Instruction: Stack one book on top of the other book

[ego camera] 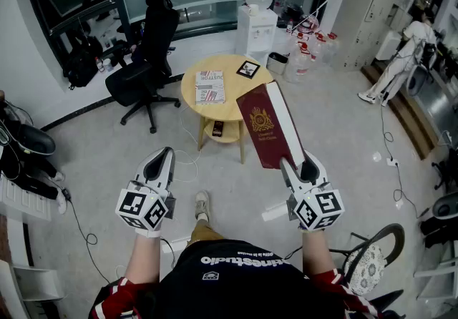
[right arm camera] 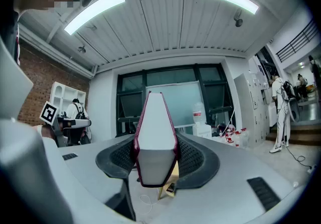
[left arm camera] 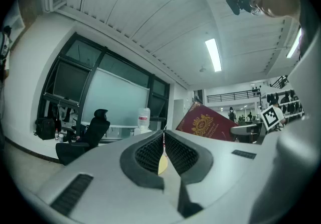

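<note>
A thick maroon book [ego camera: 262, 126] with a gold crest is in the air, and my right gripper [ego camera: 299, 164] is shut on its near end. In the right gripper view the maroon book [right arm camera: 155, 135] stands spine down between the pads, white page edges facing the camera. A second book [ego camera: 210, 86], pale with red lettering, lies flat on the round wooden table [ego camera: 229, 101] ahead of me. My left gripper [ego camera: 162, 159] hangs level to the left, shut and empty. In the left gripper view the left gripper [left arm camera: 164, 136] has its pads together, with the maroon book [left arm camera: 206, 124] to its right.
A small black-framed card [ego camera: 248, 69] lies on the table's far side. A black office chair [ego camera: 147, 53] stands to the left, a water dispenser [ego camera: 256, 21] and bottles [ego camera: 308, 51] behind. A person [ego camera: 401, 60] stands far right. A wire chair [ego camera: 372, 257] is near my right.
</note>
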Demonstrator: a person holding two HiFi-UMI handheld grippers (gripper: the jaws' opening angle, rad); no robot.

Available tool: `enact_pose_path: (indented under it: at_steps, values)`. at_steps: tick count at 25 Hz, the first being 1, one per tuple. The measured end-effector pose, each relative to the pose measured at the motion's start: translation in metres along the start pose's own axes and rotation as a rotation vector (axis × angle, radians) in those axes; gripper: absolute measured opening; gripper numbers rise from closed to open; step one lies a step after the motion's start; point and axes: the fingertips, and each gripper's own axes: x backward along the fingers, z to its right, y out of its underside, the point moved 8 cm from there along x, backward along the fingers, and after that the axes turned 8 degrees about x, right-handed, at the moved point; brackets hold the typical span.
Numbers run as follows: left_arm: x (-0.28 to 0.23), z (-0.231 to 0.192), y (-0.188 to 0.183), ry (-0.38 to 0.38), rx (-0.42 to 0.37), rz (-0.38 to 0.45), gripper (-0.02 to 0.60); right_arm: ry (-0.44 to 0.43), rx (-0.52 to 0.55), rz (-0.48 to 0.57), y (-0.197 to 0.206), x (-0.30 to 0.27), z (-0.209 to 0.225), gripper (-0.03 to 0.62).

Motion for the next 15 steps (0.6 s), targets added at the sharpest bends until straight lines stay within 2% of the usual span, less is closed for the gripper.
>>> enact_pose_path:
  at_steps: [15]
  values:
    - [-0.011,0.001,0.0,0.026,0.002,0.003,0.025,-0.013,0.01,0.019,-0.004,-0.002,-0.004,0.241]
